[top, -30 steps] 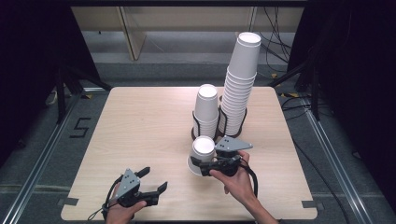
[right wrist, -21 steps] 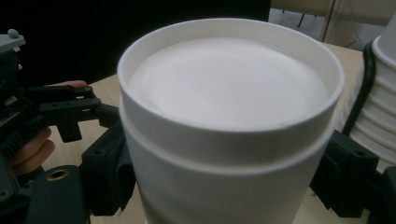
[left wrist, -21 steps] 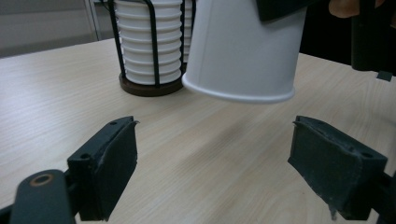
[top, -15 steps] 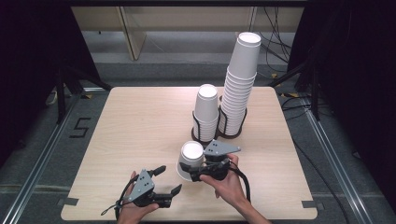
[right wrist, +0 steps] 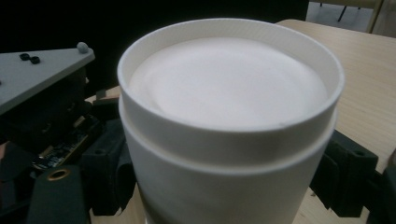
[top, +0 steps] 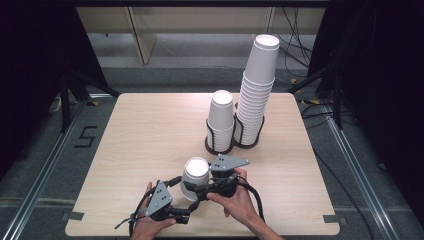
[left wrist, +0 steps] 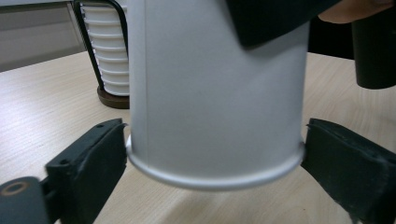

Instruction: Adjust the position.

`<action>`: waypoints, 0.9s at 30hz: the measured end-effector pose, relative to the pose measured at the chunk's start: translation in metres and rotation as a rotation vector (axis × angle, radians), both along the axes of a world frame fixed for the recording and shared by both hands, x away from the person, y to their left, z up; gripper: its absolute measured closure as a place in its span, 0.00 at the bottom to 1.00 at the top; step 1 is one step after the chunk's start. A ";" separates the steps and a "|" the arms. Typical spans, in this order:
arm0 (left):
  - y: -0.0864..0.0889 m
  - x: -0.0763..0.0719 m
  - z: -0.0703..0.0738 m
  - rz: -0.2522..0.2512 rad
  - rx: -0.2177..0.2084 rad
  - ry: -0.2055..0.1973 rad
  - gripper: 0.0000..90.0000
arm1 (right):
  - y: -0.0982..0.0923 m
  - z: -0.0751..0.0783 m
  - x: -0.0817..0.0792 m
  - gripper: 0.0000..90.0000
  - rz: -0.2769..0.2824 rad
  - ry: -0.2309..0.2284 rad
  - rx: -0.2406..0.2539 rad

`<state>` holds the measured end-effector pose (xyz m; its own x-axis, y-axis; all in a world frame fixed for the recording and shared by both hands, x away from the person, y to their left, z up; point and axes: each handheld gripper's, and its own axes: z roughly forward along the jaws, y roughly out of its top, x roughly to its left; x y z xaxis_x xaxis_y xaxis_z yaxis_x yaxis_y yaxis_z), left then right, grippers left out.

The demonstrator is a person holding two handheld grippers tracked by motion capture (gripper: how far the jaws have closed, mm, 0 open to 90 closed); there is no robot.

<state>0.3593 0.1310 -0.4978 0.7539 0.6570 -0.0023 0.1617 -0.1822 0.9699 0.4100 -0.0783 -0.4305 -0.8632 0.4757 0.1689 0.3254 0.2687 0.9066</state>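
Note:
A white paper cup (top: 196, 170) hangs upside down just above the table near its front edge. In the right gripper view the cup (right wrist: 229, 88) looks like two nested cups. My right gripper (top: 201, 186) (right wrist: 229, 182) is shut on its wall from the right. In the left gripper view the cup (left wrist: 210, 93) floats clear of the wood. My left gripper (top: 186, 196) (left wrist: 215, 154) comes in from the lower left. Its jaws have just been opening and now stand on either side of the cup's rim, close against it.
Two stacks of upside-down white cups stand in black wire holders at the back right of the wooden table (top: 140, 130): a short stack (top: 221, 117) (left wrist: 109, 51) and a tall stack (top: 256, 90). Cables trail over the floor at the right.
My right gripper has carried the cup left and toward the table's front. My left gripper has moved right to meet it, and its jaws now bracket the cup's rim.

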 end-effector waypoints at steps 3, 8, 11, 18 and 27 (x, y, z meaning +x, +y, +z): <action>-0.002 0.001 -0.001 0.000 -0.005 -0.005 0.04 | 0.003 -0.001 -0.001 0.23 0.026 0.018 0.024; -0.002 0.001 -0.001 0.002 -0.001 -0.010 0.01 | 0.006 -0.002 -0.003 0.23 0.036 0.031 0.029; -0.003 0.001 -0.001 0.002 -0.005 -0.017 0.01 | 0.007 -0.002 -0.004 0.23 0.035 0.035 0.026; -0.002 -0.001 0.001 0.006 0.012 -0.019 0.02 | 0.009 -0.003 -0.005 0.23 0.047 0.048 0.041; -0.001 -0.002 0.004 -0.006 0.060 -0.001 0.06 | 0.008 -0.005 -0.003 0.20 0.059 0.052 0.027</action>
<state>0.3576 0.1298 -0.4940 0.7580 0.6512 0.0374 0.1594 -0.2406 0.9574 0.4074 -0.0706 -0.4356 -0.8793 0.4189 0.2266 0.3568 0.2641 0.8961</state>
